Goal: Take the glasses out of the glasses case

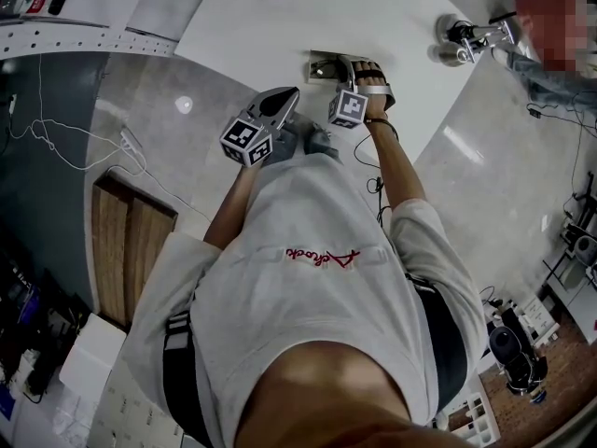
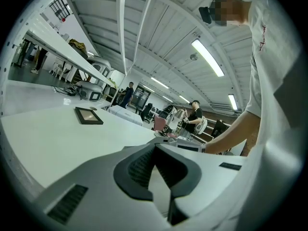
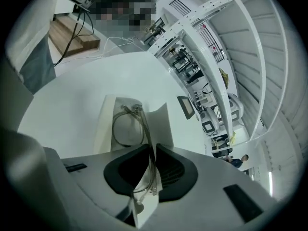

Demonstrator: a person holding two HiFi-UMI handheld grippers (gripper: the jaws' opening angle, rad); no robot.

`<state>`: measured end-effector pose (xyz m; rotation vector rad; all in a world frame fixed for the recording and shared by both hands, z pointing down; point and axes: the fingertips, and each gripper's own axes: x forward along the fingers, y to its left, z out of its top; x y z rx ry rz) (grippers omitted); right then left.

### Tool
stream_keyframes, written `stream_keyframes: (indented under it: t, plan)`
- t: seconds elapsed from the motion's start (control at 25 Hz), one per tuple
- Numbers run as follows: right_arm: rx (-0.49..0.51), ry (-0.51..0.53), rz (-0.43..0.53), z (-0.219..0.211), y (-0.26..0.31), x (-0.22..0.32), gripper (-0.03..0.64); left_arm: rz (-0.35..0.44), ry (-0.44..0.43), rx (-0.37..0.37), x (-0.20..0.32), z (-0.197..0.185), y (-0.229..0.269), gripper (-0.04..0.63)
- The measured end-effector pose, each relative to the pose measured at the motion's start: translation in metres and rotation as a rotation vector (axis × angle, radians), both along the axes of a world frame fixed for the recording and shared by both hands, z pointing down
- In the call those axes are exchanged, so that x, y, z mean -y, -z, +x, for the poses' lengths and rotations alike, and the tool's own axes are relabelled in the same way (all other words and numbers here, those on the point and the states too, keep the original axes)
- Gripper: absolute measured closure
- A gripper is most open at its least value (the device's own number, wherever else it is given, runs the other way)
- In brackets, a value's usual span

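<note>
An open white glasses case (image 3: 161,124) lies on the white table (image 1: 392,12). Thin metal-framed glasses (image 3: 126,129) rest inside it, one lens ring plain to see. My right gripper (image 3: 150,150) points down into the case, and its dark pads are closed on the glasses' thin frame wires. In the head view the right gripper (image 1: 350,63) hangs over the case (image 1: 322,63) near the table's edge. My left gripper (image 1: 284,96) stays just left of it, off the table's edge. The left gripper (image 2: 155,146) is shut with nothing in it.
A small dark picture frame (image 2: 88,115) lies further along the table. A metal device (image 1: 466,37) stands at the table's far right end, beside another person. Cables and a wooden panel (image 1: 131,250) lie on the floor to the left.
</note>
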<state>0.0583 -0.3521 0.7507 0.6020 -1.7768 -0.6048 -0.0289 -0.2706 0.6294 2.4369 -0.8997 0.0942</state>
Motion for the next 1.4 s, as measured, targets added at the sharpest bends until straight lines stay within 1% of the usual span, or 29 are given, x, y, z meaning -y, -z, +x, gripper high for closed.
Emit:
stream_keyframes:
  t: [0.08,0.28,0.48,0.64,0.76,0.96,1.04,1.16,1.24,1.4]
  plan:
    - [0.000,0.003,0.001,0.000,0.001,0.002,0.592,-0.003,0.005,0.001,0.001,-0.001,0.000,0.569]
    - [-0.008,0.007,0.012,0.000,0.000,-0.001,0.595,0.004,-0.004,0.008,0.002,-0.004,0.000,0.569]
    - [-0.024,0.026,0.061,0.000,0.012,-0.005,0.597,0.006,-0.011,0.000,0.004,-0.001,0.000,0.569]
    - [0.028,0.011,0.115,0.000,0.027,-0.005,0.597,0.012,-0.022,-0.001,0.003,0.004,0.002,0.569]
    - [0.044,0.019,0.146,0.000,0.042,-0.004,0.597,0.016,-0.028,-0.004,0.003,0.008,0.003,0.569]
    - [0.097,-0.020,0.151,0.003,0.052,-0.005,0.597,0.031,-0.042,-0.003,0.003,0.015,0.007,0.569]
    - [0.165,-0.061,0.134,0.002,0.063,-0.004,0.597,0.032,-0.043,0.000,0.002,0.017,0.008,0.569]
    - [0.335,-0.155,0.101,0.003,0.083,0.002,0.598,0.048,-0.045,0.001,0.004,0.019,0.012,0.569]
    - [0.486,-0.216,0.078,0.003,0.102,0.007,0.598,0.062,-0.047,0.004,0.007,0.022,0.015,0.569]
    - [0.866,-0.343,-0.012,0.008,0.140,0.011,0.598,0.092,-0.053,0.011,0.010,0.029,0.024,0.569]
